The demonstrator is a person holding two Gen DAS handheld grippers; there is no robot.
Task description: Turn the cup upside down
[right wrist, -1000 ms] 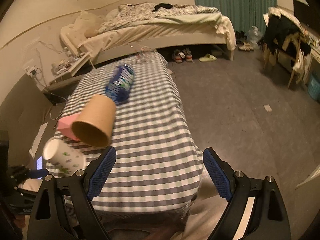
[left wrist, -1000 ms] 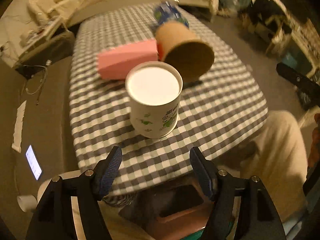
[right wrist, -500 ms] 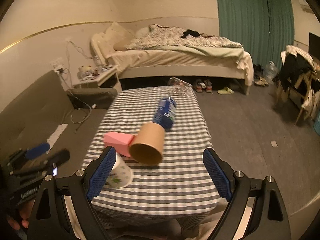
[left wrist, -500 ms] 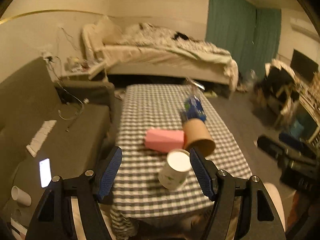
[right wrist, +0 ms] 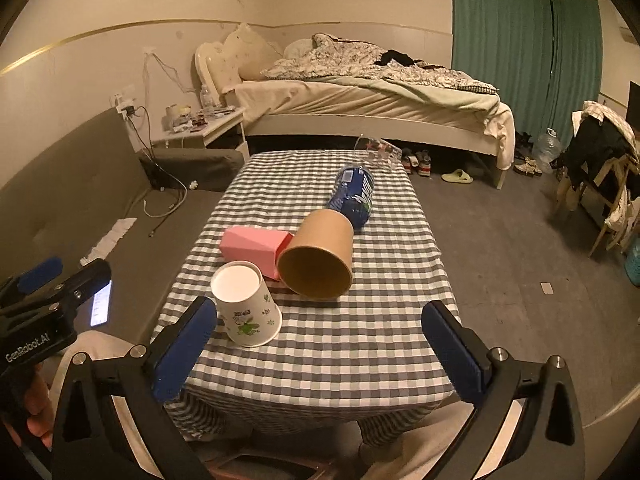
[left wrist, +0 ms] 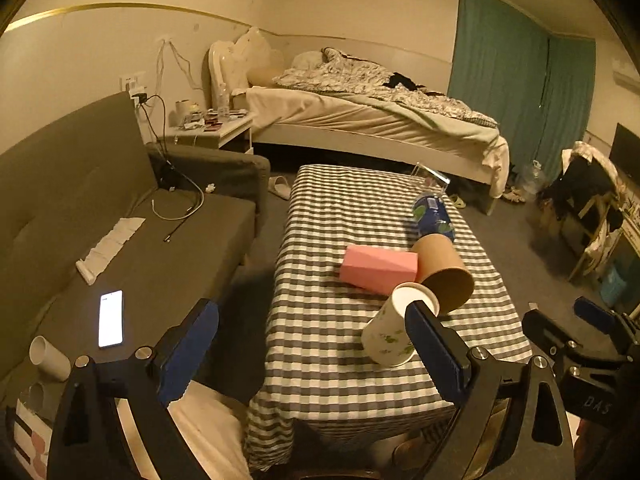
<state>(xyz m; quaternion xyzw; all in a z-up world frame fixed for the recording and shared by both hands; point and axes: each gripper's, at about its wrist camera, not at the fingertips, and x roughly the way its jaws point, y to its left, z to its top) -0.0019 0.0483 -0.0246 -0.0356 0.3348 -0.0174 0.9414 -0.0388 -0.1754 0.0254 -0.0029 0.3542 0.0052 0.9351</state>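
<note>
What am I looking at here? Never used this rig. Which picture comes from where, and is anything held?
Each picture comes from a fisheye camera riding on a hand-held gripper, looking out past its two blue fingers. One shows the left gripper, the other the right gripper. Both are open and hold nothing. On the checked table a white cup stands upside down. Behind it are a pink box, a brown cup on its side and a blue bottle lying down.

White lettering "GenRobot.AI" runs along the black body of the left gripper (right wrist: 42, 284); faint letters "DAS" mark the black right gripper (left wrist: 592, 320) housing.
</note>
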